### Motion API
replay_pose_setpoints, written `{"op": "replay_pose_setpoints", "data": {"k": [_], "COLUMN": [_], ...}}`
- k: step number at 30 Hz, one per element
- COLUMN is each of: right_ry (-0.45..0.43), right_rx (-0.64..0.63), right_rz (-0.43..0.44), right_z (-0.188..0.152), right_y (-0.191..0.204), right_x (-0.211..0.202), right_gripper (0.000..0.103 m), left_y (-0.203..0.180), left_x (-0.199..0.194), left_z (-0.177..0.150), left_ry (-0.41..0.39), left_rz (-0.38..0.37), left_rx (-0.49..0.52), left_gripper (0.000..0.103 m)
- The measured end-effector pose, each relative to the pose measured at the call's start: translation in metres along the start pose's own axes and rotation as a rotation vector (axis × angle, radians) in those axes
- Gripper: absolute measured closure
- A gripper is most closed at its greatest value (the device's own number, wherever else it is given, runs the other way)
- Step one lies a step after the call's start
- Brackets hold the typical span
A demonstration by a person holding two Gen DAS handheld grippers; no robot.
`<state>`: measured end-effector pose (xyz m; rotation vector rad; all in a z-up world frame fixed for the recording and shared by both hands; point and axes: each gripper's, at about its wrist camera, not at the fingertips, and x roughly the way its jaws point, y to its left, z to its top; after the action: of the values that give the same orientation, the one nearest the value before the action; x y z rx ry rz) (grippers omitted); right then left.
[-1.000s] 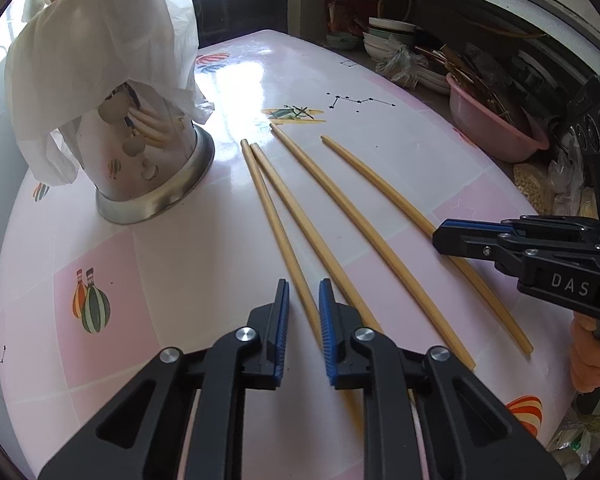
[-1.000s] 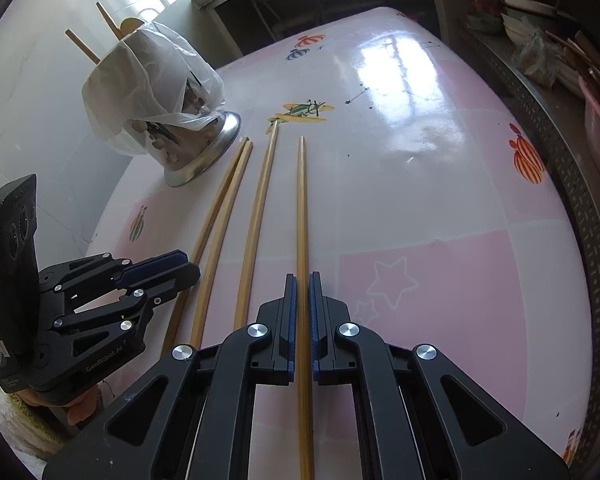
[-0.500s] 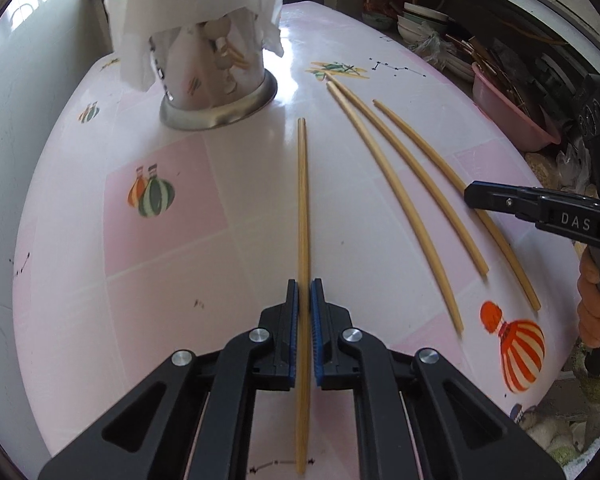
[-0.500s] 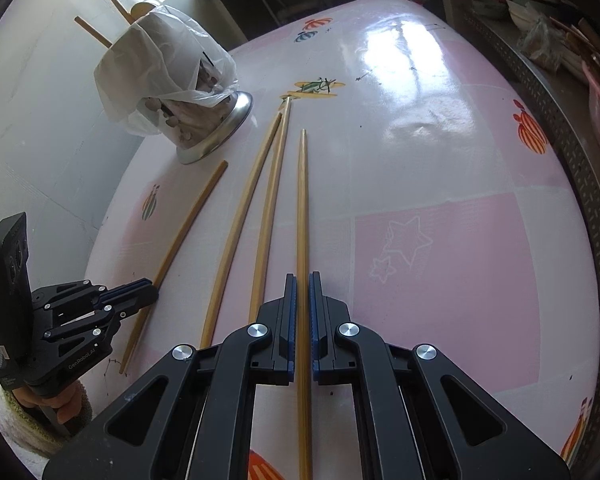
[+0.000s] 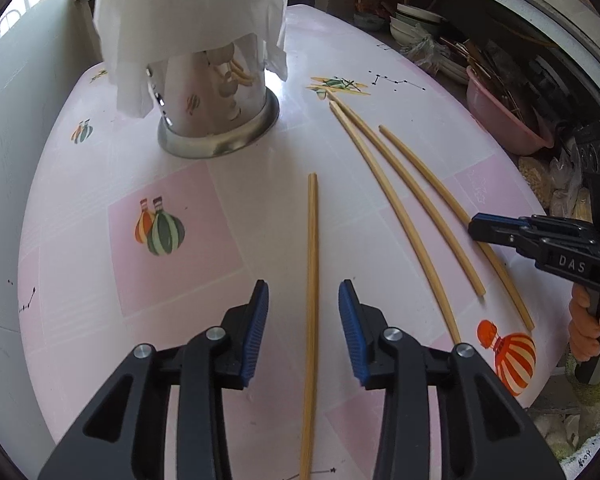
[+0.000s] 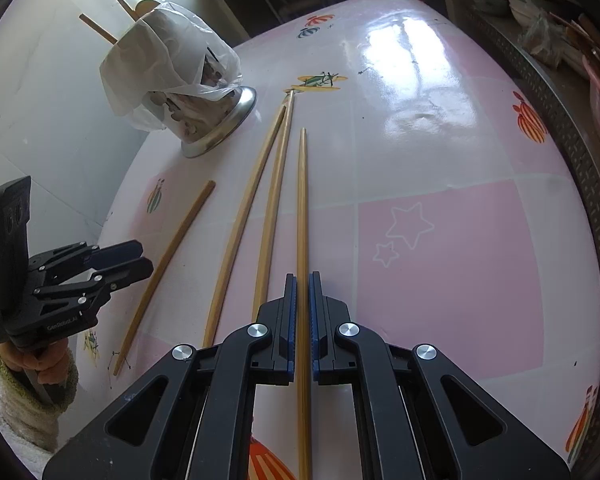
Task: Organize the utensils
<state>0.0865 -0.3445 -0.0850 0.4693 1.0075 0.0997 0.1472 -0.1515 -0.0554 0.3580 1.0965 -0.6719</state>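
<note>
- Right now the left tool point(image 5: 303, 330) stands with its jaws parted, having just been opening; one chopstick point(image 5: 312, 280) lies flat on the desk point(image 5: 100, 280) between the blue pads, touching neither.
- That loose chopstick runs straight ahead of the left tool, its far end pointing toward the metal utensil holder point(image 5: 216, 120), which stands ahead and a little to the left, draped with a white plastic bag point(image 5: 188, 12).
- From the right wrist view the left tool point(image 6: 116, 262) hovers just beside the near half of the same stick point(image 6: 168, 264), off to the left of the right tool.
- The right tool point(image 6: 302, 320) is clamped on another chopstick point(image 6: 302, 208), its pads pressing both sides near the stick's near end; the stick reaches forward along the line of the fingers.
- Just left of the right tool's stick lie two more chopsticks point(image 6: 260, 216), side by side on the desk, their far tips meeting close to the holder's base point(image 6: 228, 124).
- In the left wrist view the right tool point(image 5: 500, 228) sits to the right, closed on the outermost stick point(image 5: 432, 184), with a hand point(image 5: 592, 328) on its handle.
- Wooden handles point(image 6: 100, 28) stick up out of the bagged holder.
- Beyond the desk's right edge, to the right of both tools, a shelf holds a pink basin point(image 5: 500, 116) and stacked bowls point(image 5: 412, 24).
- A pale sleeve point(image 6: 20, 408) covers the arm behind the left tool.
</note>
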Motion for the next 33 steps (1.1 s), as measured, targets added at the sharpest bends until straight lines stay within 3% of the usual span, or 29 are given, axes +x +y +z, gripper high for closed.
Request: {"op": "replay_pose_setpoints", "data": {"k": [7,15,17,22,33], "right_ry": [0.001,0.001,0.002,0.004,0.039], "right_rx": [0.002,0.005,0.005,0.002,-0.029], "right_rz": [0.013,0.021,0.019,0.014,-0.03], "right_z": [0.0,0.0,0.0,0.001,0.008], "right_y": [-0.002,-0.003,-0.003,-0.002,0.005], "right_x": [0.0,-0.001,-0.001,0.0,0.001], "right_gripper": [0.099,0.099,0.099,0.099,0.099], "left_y": [-0.006,-0.004,-0.005,-0.01,0.016], "left_x": [0.02,0.04,0.04,0.04,0.024], "left_z": [0.031,0.044,0.044,0.042,0.036], "left_ry": [-0.014,-0.003,-0.006,-0.018,-0.062], "left_rz": [0.027,0.062,0.061,0.084,0.076], "left_rx": [0.049,0.064,0.071,0.084,-0.015], "left_gripper": [0.068,0.07,0.073,0.095,0.098]}}
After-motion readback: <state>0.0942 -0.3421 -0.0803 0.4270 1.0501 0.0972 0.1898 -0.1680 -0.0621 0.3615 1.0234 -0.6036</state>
